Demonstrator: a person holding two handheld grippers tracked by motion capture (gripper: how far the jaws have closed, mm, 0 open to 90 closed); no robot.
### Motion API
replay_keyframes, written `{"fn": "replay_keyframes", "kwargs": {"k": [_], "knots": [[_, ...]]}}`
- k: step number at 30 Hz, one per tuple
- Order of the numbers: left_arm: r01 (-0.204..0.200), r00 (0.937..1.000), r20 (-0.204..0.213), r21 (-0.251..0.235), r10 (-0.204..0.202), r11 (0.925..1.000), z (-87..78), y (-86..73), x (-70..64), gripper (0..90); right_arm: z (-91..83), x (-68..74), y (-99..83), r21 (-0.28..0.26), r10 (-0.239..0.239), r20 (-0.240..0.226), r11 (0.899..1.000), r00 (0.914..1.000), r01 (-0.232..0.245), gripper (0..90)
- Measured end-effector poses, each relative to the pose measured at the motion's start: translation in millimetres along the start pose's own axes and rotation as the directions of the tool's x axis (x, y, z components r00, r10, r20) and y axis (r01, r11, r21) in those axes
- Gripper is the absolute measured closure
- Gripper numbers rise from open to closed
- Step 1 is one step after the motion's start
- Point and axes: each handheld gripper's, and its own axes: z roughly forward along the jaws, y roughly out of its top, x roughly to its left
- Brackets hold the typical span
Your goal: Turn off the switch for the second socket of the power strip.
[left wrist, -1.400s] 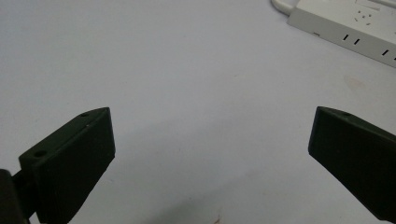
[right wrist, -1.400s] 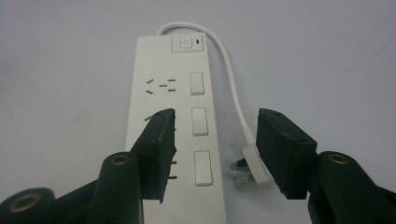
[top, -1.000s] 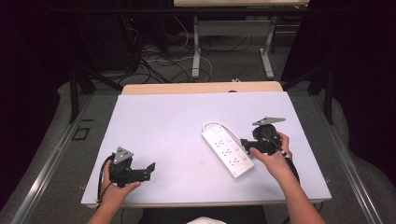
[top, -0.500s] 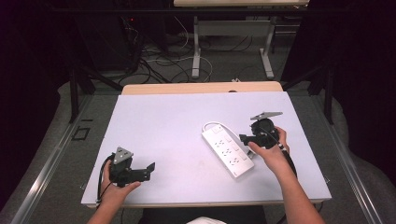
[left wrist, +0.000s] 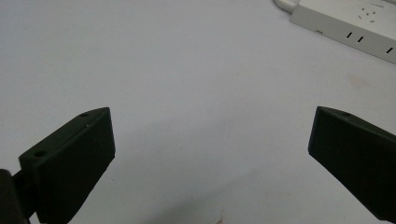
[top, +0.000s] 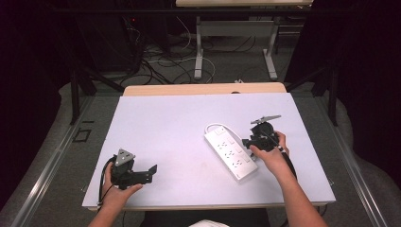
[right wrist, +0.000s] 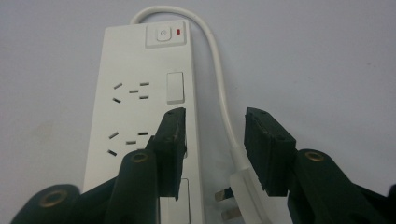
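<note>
Nearest the person, the left gripper (top: 152,169) rested low on the bench (top: 165,127) by its front-left corner, held in the left hand (top: 118,189). In the left gripper view its jaws stood wide apart over bare bench surface with nothing between them; their bases were cut off by the lower frame edge, and only a corner of the power strip (left wrist: 348,25) entered at upper right.

Farther in, on the right half of the bench, the right gripper (top: 244,141) was held in the right hand (top: 269,156) just beside the long right edge of the power strip (top: 231,151). The strip lay flat and diagonal, its switch end pointing away from the person. In the right gripper view the jaws of the right gripper (right wrist: 215,149) stood partly apart and closed on nothing: the white cable (right wrist: 224,93) ran between them, and the plug (right wrist: 238,191) lay low between them with two pins visible. The left jaw covered part of the strip's (right wrist: 135,107) edge, and the strip's near end was hidden behind the gripper body. Whether either jaw touched the cable could not be told.

Open bench lay between the two grippers and across the whole far half. Beyond the far edge, floor cables (top: 161,61) and table legs (top: 199,47) stood in dim light, their detail hard to make out.
</note>
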Motion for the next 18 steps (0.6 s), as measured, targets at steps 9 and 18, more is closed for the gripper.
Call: {"fn": "replay_keyframes", "kwargs": {"k": [9, 18], "knots": [[-0.003, 1.0000, 0.004, 0.013, 0.003, 0.9999, 0.1, -0.3, 1.0, 0.2, 10.8, 3.2, -3.9, 0.028, -0.001, -0.015, 1.000, 0.9999, 0.001, 71.4], [0.001, 1.0000, 0.004, 0.015, -0.001, 0.9999, 0.6, -0.3, 1.5, 0.2, 17.8, 6.3, -8.3, 0.051, 0.001, -0.036, 0.999, 0.9993, 0.001, 82.7]]}}
